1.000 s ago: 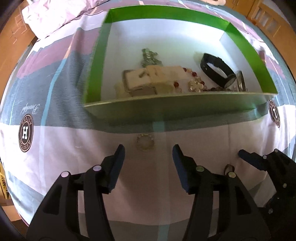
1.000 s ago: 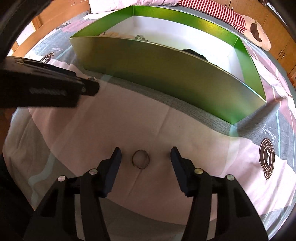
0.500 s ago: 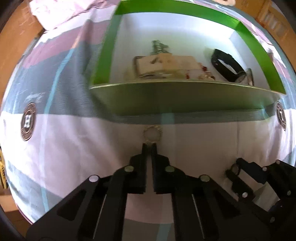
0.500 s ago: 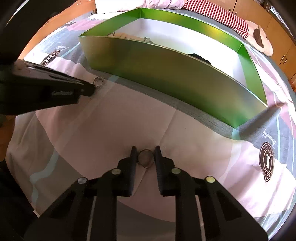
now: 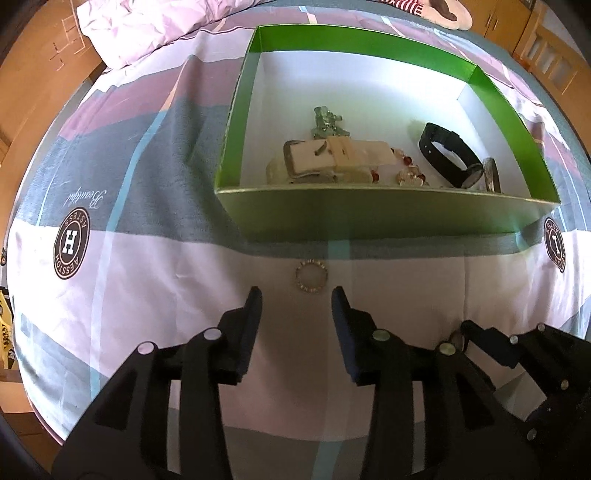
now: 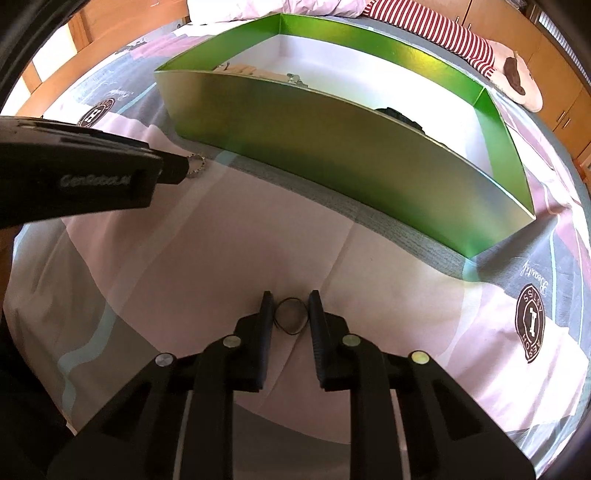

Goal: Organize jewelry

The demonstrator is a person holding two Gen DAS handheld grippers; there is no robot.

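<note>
A green box (image 5: 369, 218) with a white floor lies on the bed and holds a black watch (image 5: 448, 155), cream pieces, beads and a green trinket. A small gold beaded ring (image 5: 311, 275) lies on the sheet just in front of the box. My left gripper (image 5: 296, 295) is open, its tips just short of that ring. It also shows in the right wrist view (image 6: 173, 168), beside the ring (image 6: 195, 162). My right gripper (image 6: 291, 303) is closed around a thin dark ring (image 6: 291, 320), fingers touching its two sides.
The bed sheet (image 5: 147, 266) has pink, grey and white patches with round logos. A crumpled duvet (image 5: 147, 26) lies far left. A striped cloth and plush (image 6: 491, 55) lie beyond the box. Wooden furniture (image 5: 546, 44) stands at the far right.
My left gripper shut just behind the gold ring half a second ago and has opened again; the ring still lies on the sheet. My right gripper has closed on the dark ring.
</note>
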